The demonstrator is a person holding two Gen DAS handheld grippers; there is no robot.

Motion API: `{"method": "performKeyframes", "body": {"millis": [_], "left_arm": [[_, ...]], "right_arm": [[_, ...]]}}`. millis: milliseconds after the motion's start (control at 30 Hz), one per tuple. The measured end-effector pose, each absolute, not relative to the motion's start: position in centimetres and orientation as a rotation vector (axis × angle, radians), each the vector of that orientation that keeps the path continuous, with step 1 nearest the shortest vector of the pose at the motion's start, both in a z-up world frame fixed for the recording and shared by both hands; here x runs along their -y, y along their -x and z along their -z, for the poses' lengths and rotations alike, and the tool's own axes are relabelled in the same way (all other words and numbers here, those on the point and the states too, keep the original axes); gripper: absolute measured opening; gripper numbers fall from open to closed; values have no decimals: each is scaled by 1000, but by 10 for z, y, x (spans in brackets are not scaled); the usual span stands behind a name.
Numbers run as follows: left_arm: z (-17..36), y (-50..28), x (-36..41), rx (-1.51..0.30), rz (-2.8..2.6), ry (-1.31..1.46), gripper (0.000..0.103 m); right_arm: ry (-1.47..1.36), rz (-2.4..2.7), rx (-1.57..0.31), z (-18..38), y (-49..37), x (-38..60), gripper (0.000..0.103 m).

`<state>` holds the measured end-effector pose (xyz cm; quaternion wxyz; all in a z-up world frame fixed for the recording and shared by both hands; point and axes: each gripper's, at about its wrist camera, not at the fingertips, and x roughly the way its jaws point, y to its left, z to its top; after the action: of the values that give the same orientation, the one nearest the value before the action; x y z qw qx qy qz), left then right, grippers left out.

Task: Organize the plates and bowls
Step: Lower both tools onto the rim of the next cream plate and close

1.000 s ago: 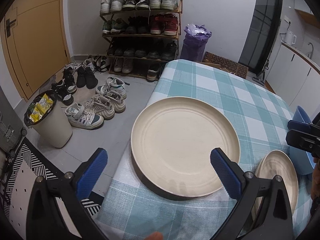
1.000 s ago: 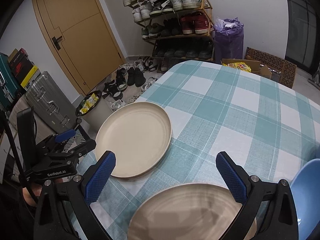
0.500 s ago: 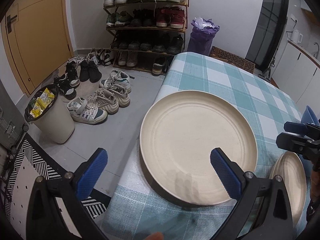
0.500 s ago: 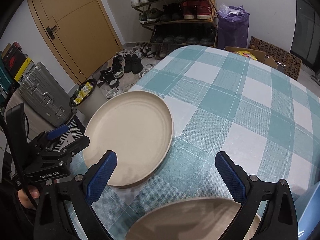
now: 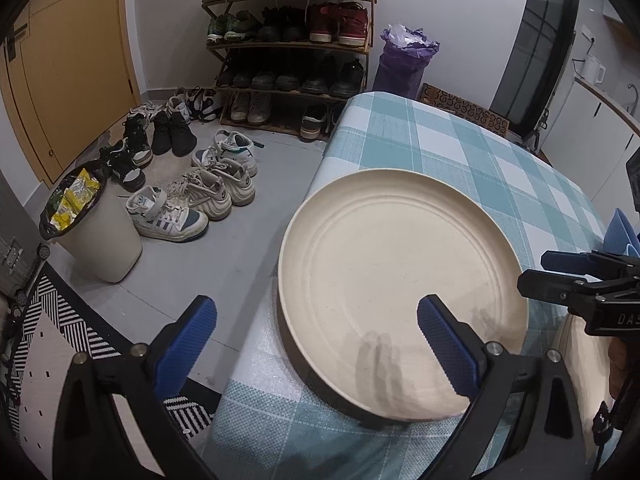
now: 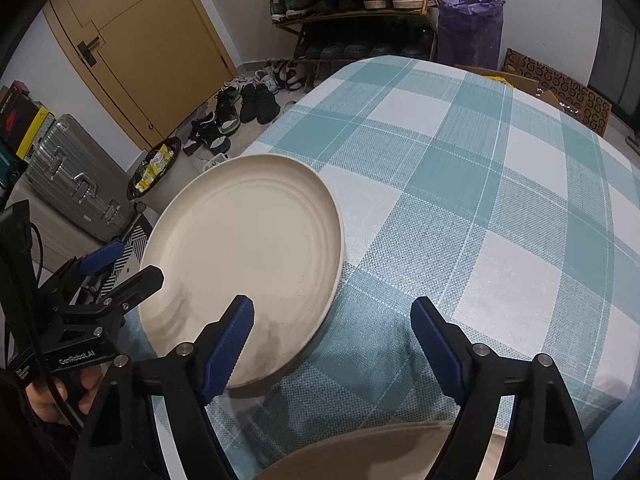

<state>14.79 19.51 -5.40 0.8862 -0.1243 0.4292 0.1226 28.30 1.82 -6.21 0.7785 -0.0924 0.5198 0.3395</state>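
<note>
At the near corner of the table [image 6: 480,184], the big cream plate [image 5: 400,276] sticks out over the edge and could slip off if bumped, while the left gripper [image 5: 316,344] and the right gripper [image 6: 332,340] both hang wide open, holding nothing.

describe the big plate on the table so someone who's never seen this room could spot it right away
Find the table with the teal and white checked cloth, then go to its near corner on the side facing the shoe rack and bin. The large cream plate lies flat there, its rim at the table's edge. It is wider and paler than the smaller tan plate beside it.
</note>
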Motion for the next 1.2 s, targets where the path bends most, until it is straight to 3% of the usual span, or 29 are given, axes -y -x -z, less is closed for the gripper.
{"method": "performKeyframes", "body": {"millis": [233, 367, 500, 767, 1200], "left_arm": [[61, -151, -196, -914, -250, 260, 81], [63, -151, -195, -926, -240, 260, 65], [65, -151, -194, -931, -233, 260, 62], [66, -150, -191, -939, -223, 244, 38], [65, -145, -186, -935, -233, 215, 28]], "right_arm": [[218, -751, -1159, 74, -284, -27, 70], [231, -759, -1161, 77, -283, -31, 61], [240, -766, -1165, 78, -282, -34, 52], [268, -777, -1160, 79, -278, -41, 37], [320, -744, -1133, 78, -273, -37, 25]]}}
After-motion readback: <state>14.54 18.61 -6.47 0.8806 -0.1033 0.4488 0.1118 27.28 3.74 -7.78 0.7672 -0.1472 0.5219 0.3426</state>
